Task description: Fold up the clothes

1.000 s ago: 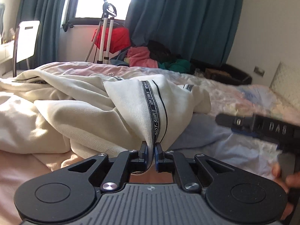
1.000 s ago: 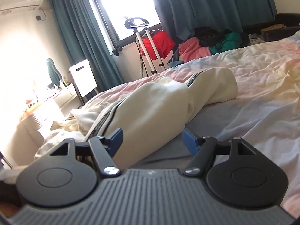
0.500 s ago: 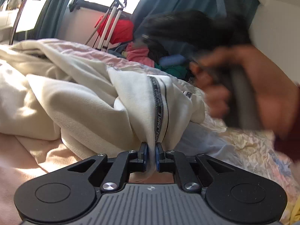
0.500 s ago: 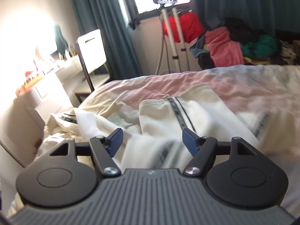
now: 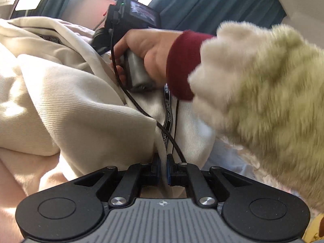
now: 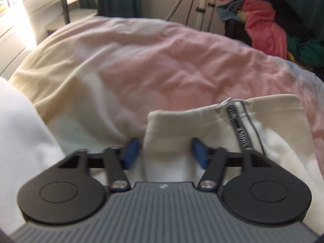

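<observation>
A cream ribbed garment with a black lettered stripe lies bunched on the bed. My left gripper is shut on a fold of it beside that stripe. In the right wrist view my right gripper stands open, its blue pads on either side of the corner of the garment's hem; the stripe runs just to the right. The left wrist view shows a hand holding the right gripper's handle over the garment, with a red cuff and a fluffy cream sleeve.
A pink and pale yellow bedcover lies beyond the garment. A pile of red, pink and green clothes sits at the back right with a white stand. Teal curtains hang behind. A cable crosses the garment.
The right gripper has swung over the garment and come down to its hem corner, still open. The hand and fluffy sleeve now fill the right of the left wrist view. The left gripper keeps its hold.
</observation>
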{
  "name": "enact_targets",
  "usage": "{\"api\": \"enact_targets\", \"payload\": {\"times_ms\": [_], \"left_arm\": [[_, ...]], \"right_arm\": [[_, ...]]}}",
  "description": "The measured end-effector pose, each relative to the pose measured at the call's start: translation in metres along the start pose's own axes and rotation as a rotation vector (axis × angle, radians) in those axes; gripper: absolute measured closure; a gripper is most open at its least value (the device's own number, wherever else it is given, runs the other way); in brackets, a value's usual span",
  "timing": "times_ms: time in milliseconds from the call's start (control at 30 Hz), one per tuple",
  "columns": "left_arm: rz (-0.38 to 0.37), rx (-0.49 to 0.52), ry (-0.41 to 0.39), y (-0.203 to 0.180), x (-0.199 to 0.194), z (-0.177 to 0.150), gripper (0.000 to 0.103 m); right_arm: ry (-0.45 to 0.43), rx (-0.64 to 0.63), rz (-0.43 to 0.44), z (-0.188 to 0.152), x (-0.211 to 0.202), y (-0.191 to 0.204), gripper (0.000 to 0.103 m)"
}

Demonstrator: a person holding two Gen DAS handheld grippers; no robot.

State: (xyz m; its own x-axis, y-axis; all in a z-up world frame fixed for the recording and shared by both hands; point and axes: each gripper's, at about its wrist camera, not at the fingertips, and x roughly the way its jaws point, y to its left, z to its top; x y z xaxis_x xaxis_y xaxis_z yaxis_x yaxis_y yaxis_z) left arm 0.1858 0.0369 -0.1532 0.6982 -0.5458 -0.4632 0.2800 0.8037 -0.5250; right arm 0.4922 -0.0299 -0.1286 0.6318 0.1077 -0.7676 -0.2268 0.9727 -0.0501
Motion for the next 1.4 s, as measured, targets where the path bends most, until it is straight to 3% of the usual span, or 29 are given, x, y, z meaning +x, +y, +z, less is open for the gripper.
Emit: {"api": "enact_targets", "payload": {"times_ms": [33,200,267,400,533,733,800,900,1033,1100,1167,1233,1300,1400], "left_arm": [[-0.007,-0.009,0.000,0.002,0.001,0.001,0.097],[-0.004,0.023,-0.028,-0.001,-0.005,0.003,0.097],[0.007,0.053,-0.049,-0.006,-0.010,0.003,0.097],[-0.044,0.036,-0.106,-0.008,-0.028,0.009,0.097],[-0.060,0.024,-0.099,-0.017,-0.043,0.005,0.097],[0.003,0.201,-0.074,-0.052,-0.047,-0.010,0.097],[0.032,0.256,-0.049,-0.063,-0.043,-0.020,0.097],[0.075,0.338,-0.012,-0.078,-0.037,-0.035,0.096],[0.133,0.396,0.026,-0.090,-0.027,-0.050,0.096],[0.162,0.414,0.042,-0.093,-0.022,-0.057,0.096],[0.173,0.432,0.044,-0.095,-0.024,-0.057,0.095],[0.177,0.429,0.047,-0.092,-0.031,-0.054,0.095],[0.181,0.426,0.051,-0.095,-0.037,-0.056,0.095],[0.181,0.412,0.056,-0.097,-0.042,-0.056,0.095]], "right_arm": [[-0.032,0.025,-0.007,-0.002,-0.005,-0.005,0.092],[-0.215,0.118,-0.049,-0.005,-0.078,-0.044,0.094],[-0.278,0.175,-0.050,-0.008,-0.120,-0.070,0.094],[-0.381,0.289,-0.093,-0.034,-0.207,-0.135,0.094],[-0.470,0.465,-0.134,-0.092,-0.284,-0.213,0.094],[-0.594,0.812,-0.240,-0.220,-0.367,-0.317,0.094],[-0.572,0.971,-0.265,-0.273,-0.370,-0.345,0.094],[-0.462,1.225,-0.227,-0.353,-0.352,-0.380,0.094],[-0.312,1.593,-0.032,-0.433,-0.321,-0.396,0.092],[-0.301,1.691,0.014,-0.447,-0.316,-0.396,0.092],[-0.300,1.662,0.038,-0.444,-0.312,-0.393,0.090],[-0.297,1.601,0.063,-0.436,-0.308,-0.390,0.076],[-0.269,1.570,0.107,-0.430,-0.298,-0.386,0.040],[-0.221,1.526,0.104,-0.419,-0.284,-0.384,0.038]]}}
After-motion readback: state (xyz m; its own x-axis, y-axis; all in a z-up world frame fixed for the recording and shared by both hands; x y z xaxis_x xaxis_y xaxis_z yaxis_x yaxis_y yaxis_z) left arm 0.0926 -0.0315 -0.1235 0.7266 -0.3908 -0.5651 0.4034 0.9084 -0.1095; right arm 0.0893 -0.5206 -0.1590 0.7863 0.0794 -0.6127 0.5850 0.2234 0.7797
